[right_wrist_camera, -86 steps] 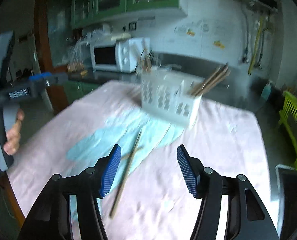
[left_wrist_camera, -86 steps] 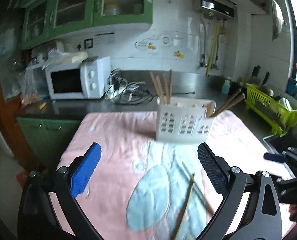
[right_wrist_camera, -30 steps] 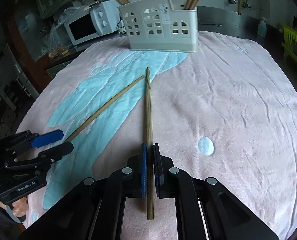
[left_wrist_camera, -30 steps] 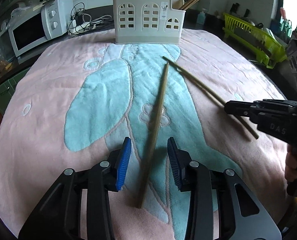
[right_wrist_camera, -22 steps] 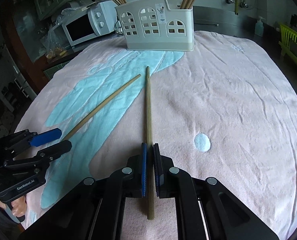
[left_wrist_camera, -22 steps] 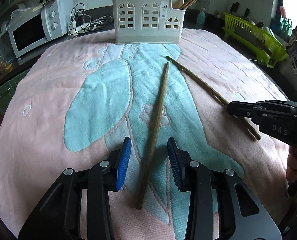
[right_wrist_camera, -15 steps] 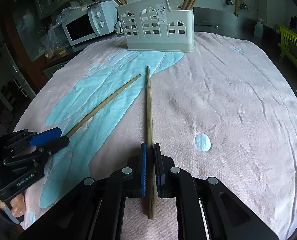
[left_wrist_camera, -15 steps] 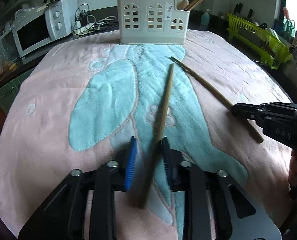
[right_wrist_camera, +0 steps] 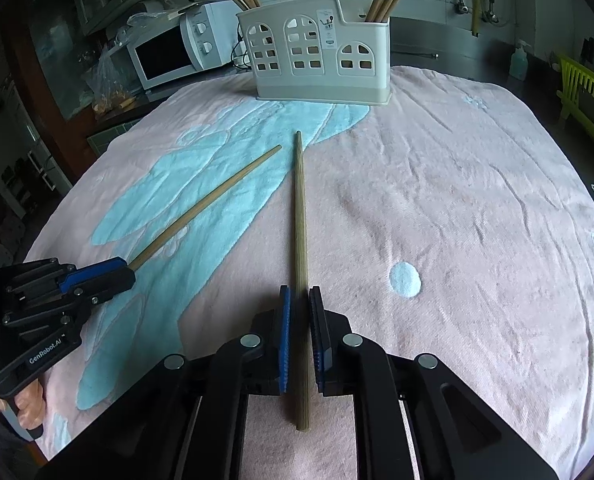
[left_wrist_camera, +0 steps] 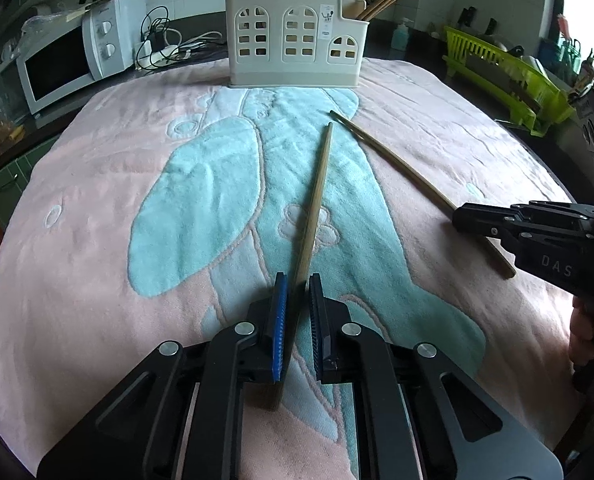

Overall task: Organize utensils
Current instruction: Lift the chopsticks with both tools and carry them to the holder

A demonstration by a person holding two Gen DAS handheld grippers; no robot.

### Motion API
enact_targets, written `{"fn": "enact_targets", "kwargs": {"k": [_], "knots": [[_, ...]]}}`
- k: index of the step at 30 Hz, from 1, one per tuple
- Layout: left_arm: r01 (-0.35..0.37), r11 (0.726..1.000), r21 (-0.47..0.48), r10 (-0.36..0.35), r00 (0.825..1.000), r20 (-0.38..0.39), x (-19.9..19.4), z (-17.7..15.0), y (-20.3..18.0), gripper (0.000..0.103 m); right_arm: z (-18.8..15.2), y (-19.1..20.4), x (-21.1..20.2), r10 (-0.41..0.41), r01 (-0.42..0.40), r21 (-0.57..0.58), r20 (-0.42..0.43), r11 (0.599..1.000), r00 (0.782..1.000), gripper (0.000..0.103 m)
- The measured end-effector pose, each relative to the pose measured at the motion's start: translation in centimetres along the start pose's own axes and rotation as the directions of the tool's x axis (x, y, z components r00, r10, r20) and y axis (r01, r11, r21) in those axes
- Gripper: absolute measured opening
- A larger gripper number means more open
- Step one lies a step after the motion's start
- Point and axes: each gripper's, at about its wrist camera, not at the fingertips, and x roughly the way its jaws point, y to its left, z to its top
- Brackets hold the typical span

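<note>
We log the left gripper (left_wrist_camera: 295,312), fingers clenched on one chopstick (left_wrist_camera: 315,196), right gripper (right_wrist_camera: 299,320) clamped on the second chopstick (right_wrist_camera: 300,224), both lying on the pink towel (left_wrist_camera: 97,184), white utensil holder (left_wrist_camera: 295,50) beyond, chopsticks standing inside.

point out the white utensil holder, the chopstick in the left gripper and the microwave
white utensil holder (left_wrist_camera: 295,46), left wrist view, on its front wall.
chopstick in the left gripper (left_wrist_camera: 317,196), left wrist view, mid-shaft.
microwave (left_wrist_camera: 57,70), left wrist view, on its dark door.
</note>
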Motion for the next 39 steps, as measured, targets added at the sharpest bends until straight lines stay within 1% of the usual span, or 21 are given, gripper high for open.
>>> {"fn": "enact_targets", "kwargs": {"k": [6, 9, 12, 20, 28, 32, 39], "knots": [[-0.013, 1.0, 0.009, 0.013, 1.0, 0.001, 0.0, 0.1, -0.1, 0.01, -0.1, 0.2, 0.0, -0.01, 0.01, -0.017, 0.006, 1.0, 1.0, 0.01], [-0.009, 1.0, -0.01, 0.009, 1.0, 0.002, -0.1, 0.1, 0.0, 0.008, -0.1, 0.2, -0.1, -0.015, 0.015, -0.024, 0.006, 1.0, 1.0, 0.007], [-0.001, 1.0, -0.029, 0.001, 1.0, 0.014, -0.5, 0.3, 0.3, 0.006, 0.0, 0.0, -0.4, -0.005, 0.006, -0.021, 0.012, 1.0, 1.0, 0.007], [0.014, 0.998, -0.058, -0.008, 0.996, 0.091, -3.0, 1.7, 1.0, 0.005, 1.1, 0.1, -2.8, -0.007, 0.009, -0.034, 0.078, 0.999, 0.997, 0.007], [0.012, 0.997, -0.076, 0.003, 0.981, 0.194, -5.5, 4.2, 1.8, 0.005, 3.2, 0.6, -5.0, 0.006, 0.003, -0.053, 0.176, 0.999, 0.984, 0.007], [0.005, 0.996, -0.084, 0.013, 0.975, 0.22, -5.9, 5.0, 2.2, 0.005, 4.2, 0.9, -5.5, 0.012, 0.0, -0.059, 0.206, 0.998, 0.978, 0.007], [0.017, 0.991, -0.13, 0.016, 0.968, 0.25, -5.9, 6.3, 3.3, 0.005, 6.1, 1.2, -5.9, 0.028, -0.01, -0.073, 0.249, 0.997, 0.968, 0.007]]}}
